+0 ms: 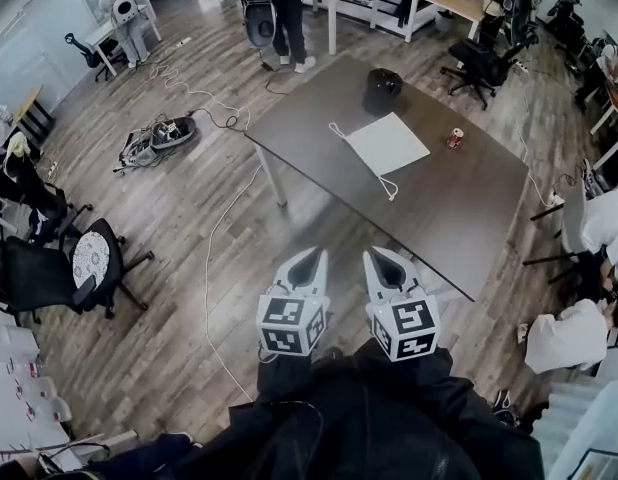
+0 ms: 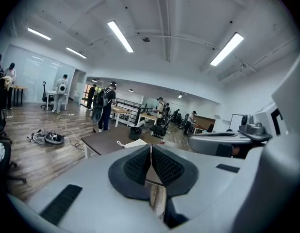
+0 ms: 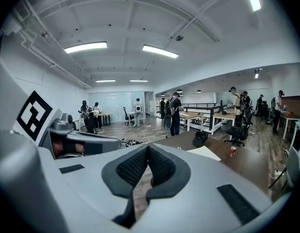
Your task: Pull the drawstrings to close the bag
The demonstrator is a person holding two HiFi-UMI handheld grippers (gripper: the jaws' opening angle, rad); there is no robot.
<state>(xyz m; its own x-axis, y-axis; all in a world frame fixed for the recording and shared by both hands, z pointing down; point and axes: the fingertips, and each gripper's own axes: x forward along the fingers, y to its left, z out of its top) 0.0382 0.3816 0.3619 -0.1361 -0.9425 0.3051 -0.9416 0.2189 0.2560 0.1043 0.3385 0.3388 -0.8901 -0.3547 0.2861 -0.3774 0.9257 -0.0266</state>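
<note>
We find the room bright, evenly lit by long white ceiling strip lights [image 2: 120, 35], which glare in both gripper views. The dark brown rectangular table [image 1: 319, 128] carries a faint sheen toward its far left corner; the flat white cloth bag [image 1: 387, 143] on it looks nearly washed out. Shadows are soft. Both gripper views bulge and go black at their corners; the head view bends at its edges.

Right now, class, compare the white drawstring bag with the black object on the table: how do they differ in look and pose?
The white drawstring bag is pale, flat and thin; the black object is dark and stands bulky. The white drawstring bag trails cords from its corners; the black object shows none. Both rest on the dark table.
</note>
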